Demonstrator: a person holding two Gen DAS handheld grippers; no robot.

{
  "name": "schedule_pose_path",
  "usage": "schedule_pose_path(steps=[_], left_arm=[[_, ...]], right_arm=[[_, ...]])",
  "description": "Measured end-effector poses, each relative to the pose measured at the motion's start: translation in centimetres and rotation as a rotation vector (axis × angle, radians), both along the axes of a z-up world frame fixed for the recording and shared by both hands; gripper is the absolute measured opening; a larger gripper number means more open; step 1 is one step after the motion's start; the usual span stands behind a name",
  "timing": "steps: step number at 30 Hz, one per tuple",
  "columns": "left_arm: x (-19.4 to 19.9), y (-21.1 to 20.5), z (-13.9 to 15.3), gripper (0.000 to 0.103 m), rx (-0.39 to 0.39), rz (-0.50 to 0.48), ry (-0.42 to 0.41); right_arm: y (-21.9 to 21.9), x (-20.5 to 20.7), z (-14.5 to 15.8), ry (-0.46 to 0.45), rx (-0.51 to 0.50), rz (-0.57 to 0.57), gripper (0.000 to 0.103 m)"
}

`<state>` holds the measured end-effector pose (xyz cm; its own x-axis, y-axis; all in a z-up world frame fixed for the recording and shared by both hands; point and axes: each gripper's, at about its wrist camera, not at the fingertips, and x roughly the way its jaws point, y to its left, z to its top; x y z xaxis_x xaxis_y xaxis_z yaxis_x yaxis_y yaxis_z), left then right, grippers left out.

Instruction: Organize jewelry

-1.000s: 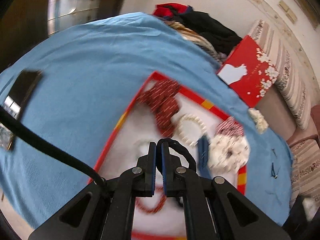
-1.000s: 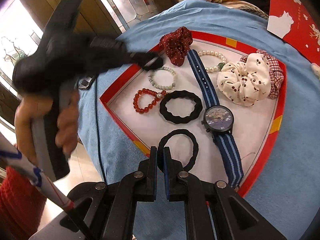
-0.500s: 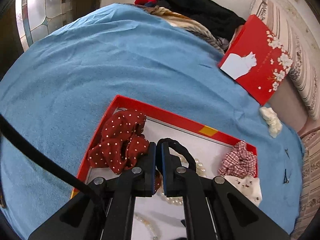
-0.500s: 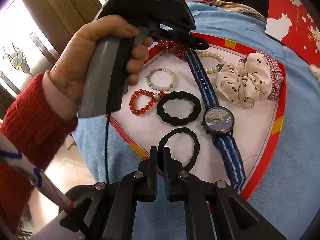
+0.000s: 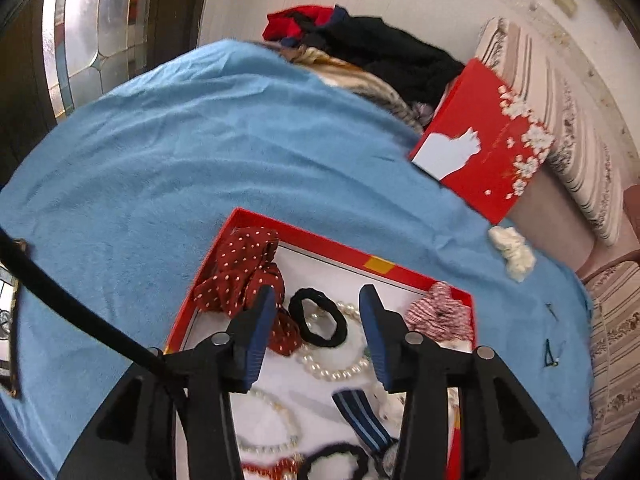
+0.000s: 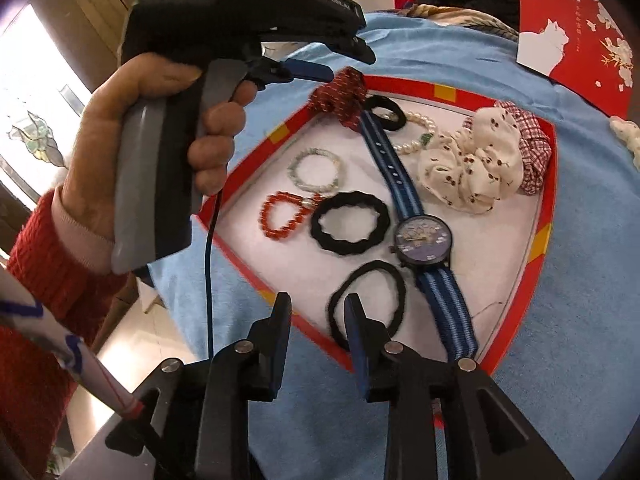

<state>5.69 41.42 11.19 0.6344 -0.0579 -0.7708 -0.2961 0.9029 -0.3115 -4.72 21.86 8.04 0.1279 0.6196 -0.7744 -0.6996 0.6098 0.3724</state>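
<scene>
A red-rimmed tray (image 5: 332,242) (image 6: 544,236) lies on a blue cloth. My left gripper (image 5: 318,300) is open above the tray's far corner; a small black hair tie (image 5: 318,322) (image 6: 384,112) lies below it on a pearl bracelet (image 5: 336,368), beside a dark red dotted scrunchie (image 5: 240,270). My right gripper (image 6: 318,306) is open at the tray's near edge, one finger inside a thin black hair tie (image 6: 366,304) that lies on the tray. A blue striped watch (image 6: 422,236), wavy black tie (image 6: 350,228), red bead bracelet (image 6: 282,216), pale bead bracelet (image 6: 316,172) and white scrunchie (image 6: 472,168) also lie there.
A red box lid (image 5: 484,140) leans at the cloth's far right by a striped sofa. Dark clothes (image 5: 384,52) are piled behind. A white scrunchie (image 5: 512,252) lies on the cloth past the tray. A phone (image 5: 8,312) sits at the left.
Both grippers have opened. The left one moved over the tray's far corner and let its small black hair tie drop there. The right one released the thin black tie onto the tray.
</scene>
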Motion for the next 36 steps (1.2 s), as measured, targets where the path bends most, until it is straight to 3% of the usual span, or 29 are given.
schedule_pose_path(steps=[4, 7, 12, 16, 21, 26, 29, 36], left_arm=[[-2.9, -0.3, 2.5, 0.046, 0.018, 0.012, -0.055], [-6.1, -0.6, 4.5, 0.058, 0.08, 0.046, -0.107], [-12.5, -1.8, 7.3, 0.085, 0.265, 0.177, -0.196], [-17.3, -3.6, 9.0, 0.094, 0.458, 0.302, -0.266], [-21.3, -5.9, 10.2, 0.1, 0.607, 0.379, -0.294], [-23.8, -8.1, 10.7, 0.101, 0.604, 0.347, -0.307], [-25.6, -9.1, 10.4, 0.103, 0.564, 0.316, -0.298], [-28.9, -9.5, 7.9, 0.103, 0.443, 0.326, -0.195]], right_arm=[[-0.3, -1.1, 1.7, -0.014, 0.034, 0.017, 0.03], [-1.6, -1.7, 3.5, -0.034, 0.065, 0.004, 0.04], [-5.6, -2.2, 4.5, -0.084, 0.031, -0.078, 0.044], [-9.6, -2.3, 3.9, -0.056, 0.011, -0.173, 0.044], [-12.6, -3.4, 3.4, -0.045, -0.003, -0.255, 0.045], [-13.6, -4.7, 3.5, -0.066, -0.017, -0.291, 0.049], [-13.9, -5.5, 3.6, -0.086, -0.033, -0.301, 0.05], [-13.7, -7.4, 3.4, -0.144, -0.081, -0.302, 0.053]])
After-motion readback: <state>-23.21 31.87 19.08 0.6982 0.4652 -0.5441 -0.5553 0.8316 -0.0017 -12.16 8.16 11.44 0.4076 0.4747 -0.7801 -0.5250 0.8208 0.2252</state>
